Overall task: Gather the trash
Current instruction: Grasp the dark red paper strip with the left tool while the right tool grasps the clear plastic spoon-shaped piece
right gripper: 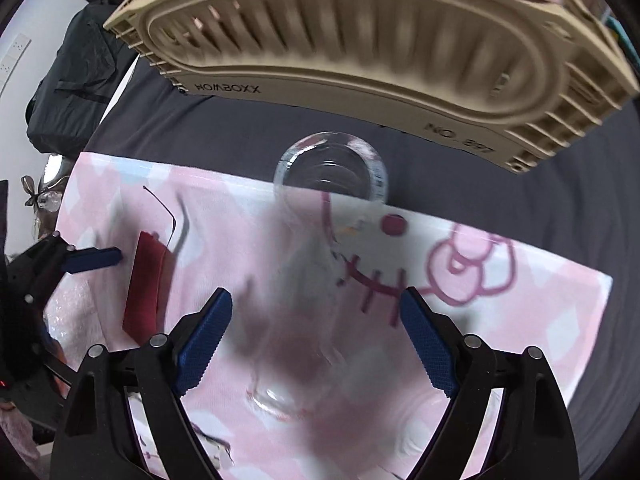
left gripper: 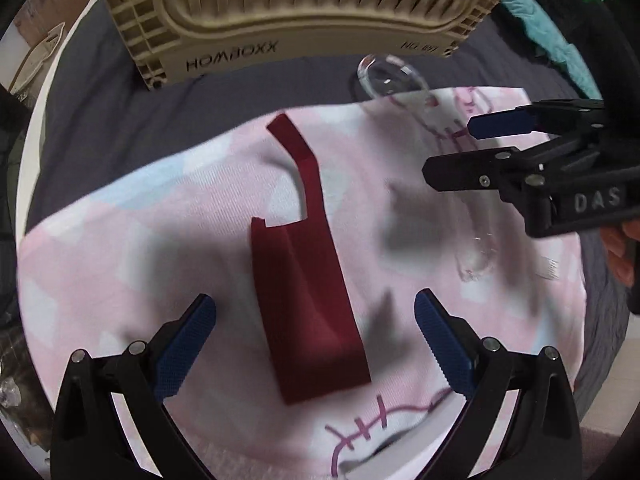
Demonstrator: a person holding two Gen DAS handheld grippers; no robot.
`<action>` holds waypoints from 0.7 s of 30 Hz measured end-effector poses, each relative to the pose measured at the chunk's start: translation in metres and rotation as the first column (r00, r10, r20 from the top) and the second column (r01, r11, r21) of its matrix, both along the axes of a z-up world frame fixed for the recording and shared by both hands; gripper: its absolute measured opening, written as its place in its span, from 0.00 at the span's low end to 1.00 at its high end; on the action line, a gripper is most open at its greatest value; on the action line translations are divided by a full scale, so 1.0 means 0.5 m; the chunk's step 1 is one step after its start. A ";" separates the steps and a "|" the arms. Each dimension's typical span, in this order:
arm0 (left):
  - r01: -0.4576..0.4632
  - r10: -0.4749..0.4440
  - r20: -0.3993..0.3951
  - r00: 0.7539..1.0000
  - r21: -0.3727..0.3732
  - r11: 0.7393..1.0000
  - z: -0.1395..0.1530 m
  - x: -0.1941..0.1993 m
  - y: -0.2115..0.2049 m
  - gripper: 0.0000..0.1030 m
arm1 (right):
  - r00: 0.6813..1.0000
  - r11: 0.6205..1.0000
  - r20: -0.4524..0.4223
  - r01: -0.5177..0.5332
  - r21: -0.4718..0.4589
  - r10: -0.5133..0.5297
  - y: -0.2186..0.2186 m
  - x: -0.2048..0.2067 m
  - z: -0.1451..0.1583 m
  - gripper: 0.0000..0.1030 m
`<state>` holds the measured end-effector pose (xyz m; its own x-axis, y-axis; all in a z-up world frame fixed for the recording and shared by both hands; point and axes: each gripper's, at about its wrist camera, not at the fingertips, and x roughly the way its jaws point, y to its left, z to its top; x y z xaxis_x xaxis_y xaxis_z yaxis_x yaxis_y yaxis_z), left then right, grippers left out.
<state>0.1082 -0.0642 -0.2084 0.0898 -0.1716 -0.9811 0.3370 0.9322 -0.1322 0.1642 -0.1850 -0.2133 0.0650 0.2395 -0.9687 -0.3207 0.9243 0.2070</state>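
A dark grey sheet [right gripper: 208,128] covers the supporting surface. A pink cartoon-print cloth [left gripper: 120,248] is spread flat on it. A beige slatted plastic basket [right gripper: 360,40] marked HOMBOXX rests on the grey beyond the cloth's far edge. Teal fabric [left gripper: 548,24] lies at the far right.

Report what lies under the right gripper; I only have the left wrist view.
Observer: A clear bottle lies lengthwise between the right gripper's open fingers, its wide end toward the beige crate.
Operator: Check my red scrap side-on.
Observer: The red scrap lies mostly flat on the pink cloth, but its narrow tail curls up off it.
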 end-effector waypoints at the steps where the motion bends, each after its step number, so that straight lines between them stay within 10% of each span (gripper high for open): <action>1: -0.004 0.004 0.003 1.000 0.003 1.000 -0.005 0.001 0.000 0.95 | 1.000 1.000 -0.001 -0.004 -0.010 0.004 0.008 0.000 -0.006 0.73; 7: -0.005 0.004 0.064 0.998 0.023 1.000 -0.008 -0.004 -0.003 0.81 | 1.000 0.997 0.003 -0.019 -0.068 0.019 0.041 -0.007 -0.032 0.41; 11: -0.029 0.025 0.096 0.995 0.041 0.999 0.003 -0.001 0.014 0.42 | 1.000 1.000 -0.017 -0.005 -0.013 0.005 0.028 -0.011 -0.026 0.20; 21: -0.069 0.071 0.103 0.992 -0.024 0.997 0.051 -0.017 0.068 0.29 | 1.000 1.000 0.018 -0.009 0.029 0.009 -0.024 -0.027 0.034 0.19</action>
<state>0.0999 -0.0303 -0.1830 0.2034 -0.1816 -0.9621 0.2842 0.9513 -0.1194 0.1507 -0.1970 -0.1961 0.0799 0.2682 -0.9600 -0.3329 0.9150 0.2279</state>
